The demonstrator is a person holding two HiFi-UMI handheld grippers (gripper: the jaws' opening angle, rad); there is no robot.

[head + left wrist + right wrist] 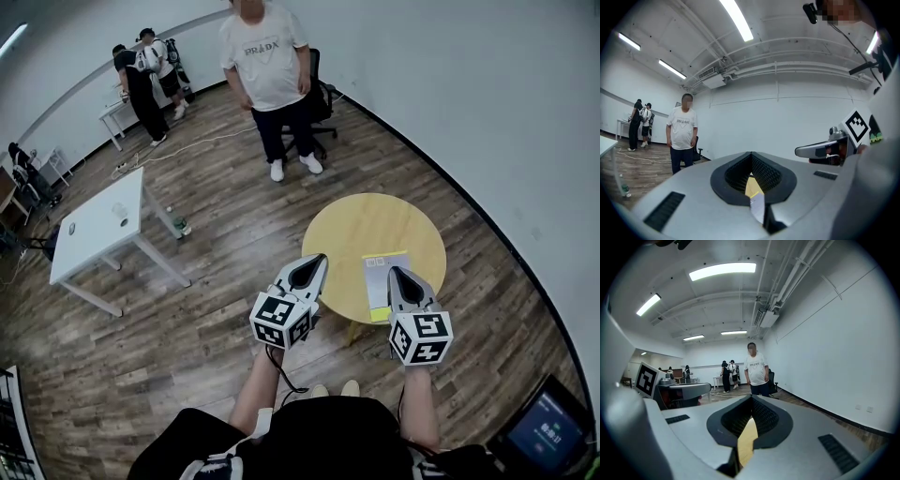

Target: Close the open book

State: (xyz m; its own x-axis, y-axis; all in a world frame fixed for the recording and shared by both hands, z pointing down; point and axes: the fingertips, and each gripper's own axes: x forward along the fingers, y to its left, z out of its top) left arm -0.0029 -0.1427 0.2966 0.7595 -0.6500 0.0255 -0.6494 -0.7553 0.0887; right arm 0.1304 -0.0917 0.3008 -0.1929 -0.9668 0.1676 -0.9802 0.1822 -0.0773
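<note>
We've got the left gripper [317, 260] and the right gripper [397, 274] up over the round table [330, 234], both pinched tight on nothing. The book [384, 279] lies flat between them, its long axis running away from us, just beside the right gripper's tip.

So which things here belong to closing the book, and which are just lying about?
Job in hand:
- book
- round yellow table under it
- left gripper and right gripper, fingers together, both empty

Lying about:
- white table
- bottle on the floor
- office chair
- screen
</note>
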